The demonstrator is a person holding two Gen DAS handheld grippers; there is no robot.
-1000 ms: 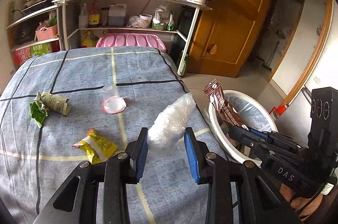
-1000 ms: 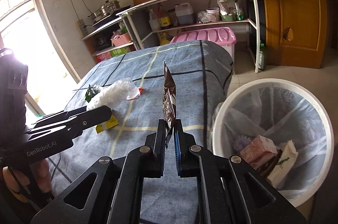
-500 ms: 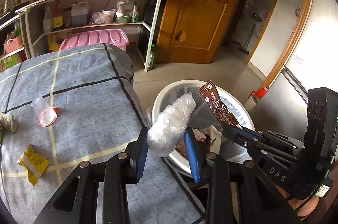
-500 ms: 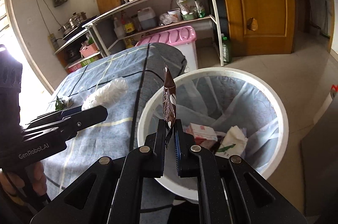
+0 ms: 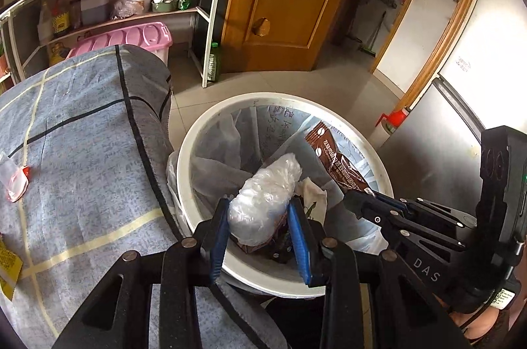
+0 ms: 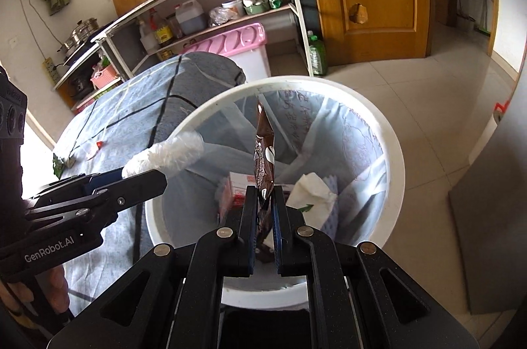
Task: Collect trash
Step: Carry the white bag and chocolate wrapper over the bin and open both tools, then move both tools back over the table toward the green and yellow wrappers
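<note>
My left gripper [image 5: 260, 207] is shut on a crumpled clear plastic bag [image 5: 263, 197] and holds it over the white trash bin [image 5: 187, 171]. The bag also shows in the right wrist view [image 6: 168, 154]. My right gripper [image 6: 264, 194] is shut on a brown coffee sachet [image 6: 263, 158] that stands upright over the bin [image 6: 392, 184]. The sachet shows in the left wrist view [image 5: 336, 161] too. The bin has a clear liner and holds a carton [image 6: 235, 191] and white paper [image 6: 313, 187].
A blue-grey cloth covers the table [image 5: 82, 151] left of the bin. On it lie a clear plastic cup [image 5: 11, 181] and a yellow wrapper [image 5: 6, 266]. A green wrapper [image 6: 59, 166] lies farther back. Shelves, a pink box [image 5: 131, 36] and a wooden door [image 5: 280, 3] stand behind.
Both grippers have moved right, from above the table to above the trash bin, each still holding its item. The bin now fills the middle of both views.
</note>
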